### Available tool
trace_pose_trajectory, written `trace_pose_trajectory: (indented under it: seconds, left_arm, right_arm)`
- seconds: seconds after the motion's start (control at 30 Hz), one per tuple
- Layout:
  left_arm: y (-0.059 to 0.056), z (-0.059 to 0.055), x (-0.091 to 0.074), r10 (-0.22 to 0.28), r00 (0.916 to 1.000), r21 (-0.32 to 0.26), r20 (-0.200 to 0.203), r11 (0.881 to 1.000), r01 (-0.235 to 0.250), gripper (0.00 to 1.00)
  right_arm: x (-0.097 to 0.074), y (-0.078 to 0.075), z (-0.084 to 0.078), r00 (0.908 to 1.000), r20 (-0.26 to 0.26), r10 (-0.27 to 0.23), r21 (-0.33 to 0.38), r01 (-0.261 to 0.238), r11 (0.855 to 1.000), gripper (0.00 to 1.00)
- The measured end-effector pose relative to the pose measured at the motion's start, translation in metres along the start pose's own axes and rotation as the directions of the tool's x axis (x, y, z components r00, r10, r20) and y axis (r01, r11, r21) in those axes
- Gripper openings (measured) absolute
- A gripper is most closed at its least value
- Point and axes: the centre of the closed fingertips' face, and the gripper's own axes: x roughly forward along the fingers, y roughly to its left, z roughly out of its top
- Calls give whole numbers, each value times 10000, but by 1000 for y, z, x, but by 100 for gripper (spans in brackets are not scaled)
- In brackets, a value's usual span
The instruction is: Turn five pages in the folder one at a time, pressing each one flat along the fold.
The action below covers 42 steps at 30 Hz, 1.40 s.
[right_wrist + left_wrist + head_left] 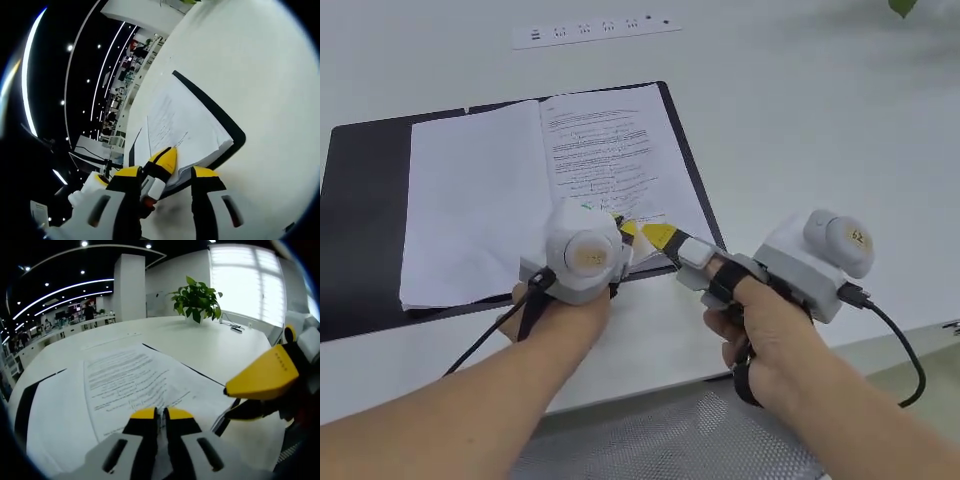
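Note:
A black folder (360, 190) lies open on the white table, with a blank page (470, 210) on its left and a printed page (610, 150) on its right. My left gripper (161, 415) is shut, its yellow tips low over the bottom of the printed page (130, 380). My right gripper (166, 175) is open at the folder's bottom right corner (235, 137), and the edge of the pages runs between its jaws. In the head view the right gripper (655, 235) reaches in from the right, close beside the left one. One yellow jaw of the right gripper (265, 375) appears in the left gripper view.
A white power strip (595, 30) lies at the far side of the table. The table's near edge (650, 385) runs just under my hands, with a mesh chair seat (660, 440) below it. A potted plant (197, 300) stands far across the table. A black cable (905, 345) trails from the right gripper.

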Motion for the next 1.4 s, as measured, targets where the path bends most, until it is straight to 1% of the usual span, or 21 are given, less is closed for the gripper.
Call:
trace_pose_trajectory:
  seconds: [0.17,0.4,0.47,0.6,0.63,0.67,0.7,0.73,0.77,0.83,0.93,1.0,1.03,1.1,1.17,1.2,1.23,1.27,1.33,1.37,1.4]
  left_arm:
    - [0,0,0,-6,10000,10,14,10000,6,5]
    - [0,0,0,-22,10000,-6,-3,10000,22,5]
    - [0,0,0,-15,10000,-5,-5,10000,15,5]
    - [0,0,0,-10,10000,-15,-1,10000,10,5]
    - [0,0,0,-12,10000,-26,-6,10000,12,5]
    - [0,0,0,-16,10000,-45,-12,10000,16,5]
    - [0,0,0,-19,10000,-72,-28,10000,19,5]
    - [0,0,0,-26,10000,-85,-44,10000,25,5]
    - [0,0,0,-29,10000,-90,-68,10000,28,5]
    - [1,1,0,-41,9999,-162,-150,9999,38,5]
    - [1,1,-3,-182,9993,-660,-326,9977,160,6]
    - [-1,0,-6,-389,9982,-690,-448,9970,357,10]
    - [-3,0,-8,-504,9975,-593,-499,9971,474,13]
    - [1,0,-15,-402,9973,-579,-606,9976,367,21]
    - [5,0,-23,-376,9974,-675,-607,9972,335,21]
    - [8,3,-27,-337,9984,-737,-455,9968,303,22]
    - [13,6,-33,-239,9994,-675,-269,9975,220,23]
    - [16,7,-37,-216,9995,-719,-208,9972,201,24]
    - [25,11,-47,-86,10000,-818,-39,9966,82,26]
    - [30,14,-54,-25,10000,-811,91,9967,32,26]
    - [34,15,-58,42,9999,-761,116,9971,-33,26]
  right_arm:
    - [-1,4,0,9999,69,82,-132,-81,9999,37]
    - [6,-5,3,9998,147,-125,-60,126,9999,37]
    - [7,-6,6,9994,319,-159,-78,162,9998,35]
    - [10,-13,9,9975,458,-535,-125,542,9985,24]
    - [11,-18,10,9959,498,-761,-188,771,9968,20]
    - [11,-21,12,9936,635,-934,-208,949,9953,12]
    - [10,-27,15,9889,789,-1261,-165,1278,9917,6]
    - [11,-28,16,9883,856,-1265,-165,1283,9916,0]
    - [12,-27,20,9860,1132,-1226,132,1219,9925,0]
    - [12,-28,19,9864,1087,-1235,135,1228,9923,0]
    - [11,-28,20,9854,1186,-1219,166,1208,9925,0]
    - [10,-26,19,9859,1233,-1133,192,1118,9935,0]
    - [9,-26,19,9859,1254,-1112,186,1097,9938,0]
    - [7,-18,20,9865,1378,-884,93,879,9961,0]
    - [6,-9,22,9867,1479,-671,-130,698,9975,0]
    - [6,-7,22,9867,1503,-615,-165,648,9978,0]
    - [6,-1,23,9871,1536,-443,-280,491,9984,0]
    - [6,4,24,9870,1569,-342,-399,409,9984,0]
    - [4,18,23,9863,1649,-38,-643,146,9978,0]
    - [4,27,22,9856,1679,221,-887,-72,9960,0]
    - [3,34,20,9853,1678,315,-1066,-136,9942,0]
